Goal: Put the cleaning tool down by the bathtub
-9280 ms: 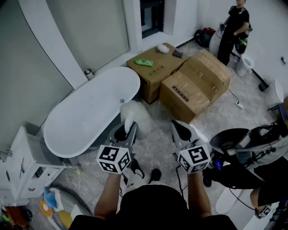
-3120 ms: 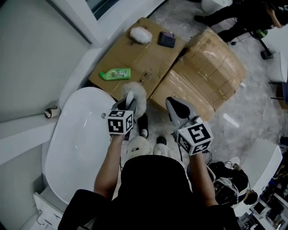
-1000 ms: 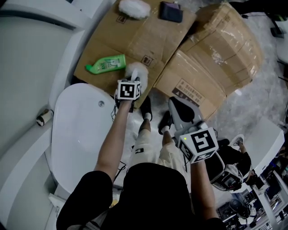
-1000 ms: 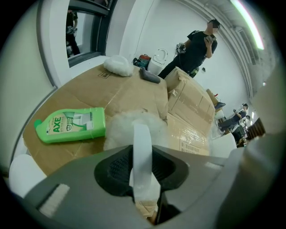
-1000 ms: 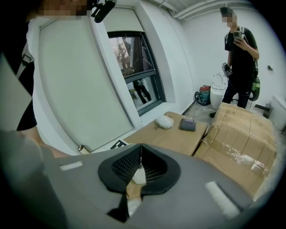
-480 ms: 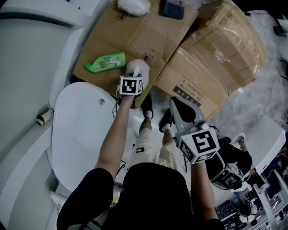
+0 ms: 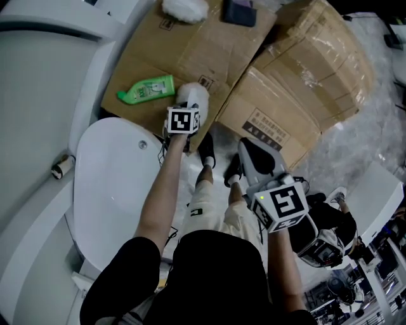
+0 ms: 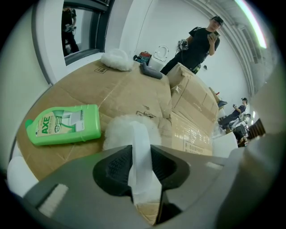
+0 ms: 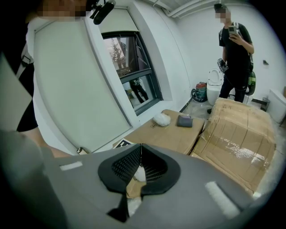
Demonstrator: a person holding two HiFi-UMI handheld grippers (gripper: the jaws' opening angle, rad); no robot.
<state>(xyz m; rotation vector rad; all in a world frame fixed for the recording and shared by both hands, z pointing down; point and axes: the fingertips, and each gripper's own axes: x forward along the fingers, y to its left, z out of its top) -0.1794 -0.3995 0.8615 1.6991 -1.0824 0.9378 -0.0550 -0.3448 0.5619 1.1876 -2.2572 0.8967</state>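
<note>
The cleaning tool is a white fluffy pad with a white strap handle. It rests on the near corner of a low cardboard box, just past the end of the white bathtub. My left gripper points steeply down over it. In the left gripper view the strap stands between the jaws of the left gripper, which have just been opening, and the pads look loose around it. My right gripper hangs over the floor to the right, shut and empty.
A green bottle lies on the box left of the tool. A second white fluffy pad and a dark pouch sit at the box's far edge. A taller wrapped box stands to the right. A person stands beyond the boxes.
Since the oldest frames the left gripper has carried the fluffy tool from beside the tub to the box corner. Over the last second both hands have stayed nearly still.
</note>
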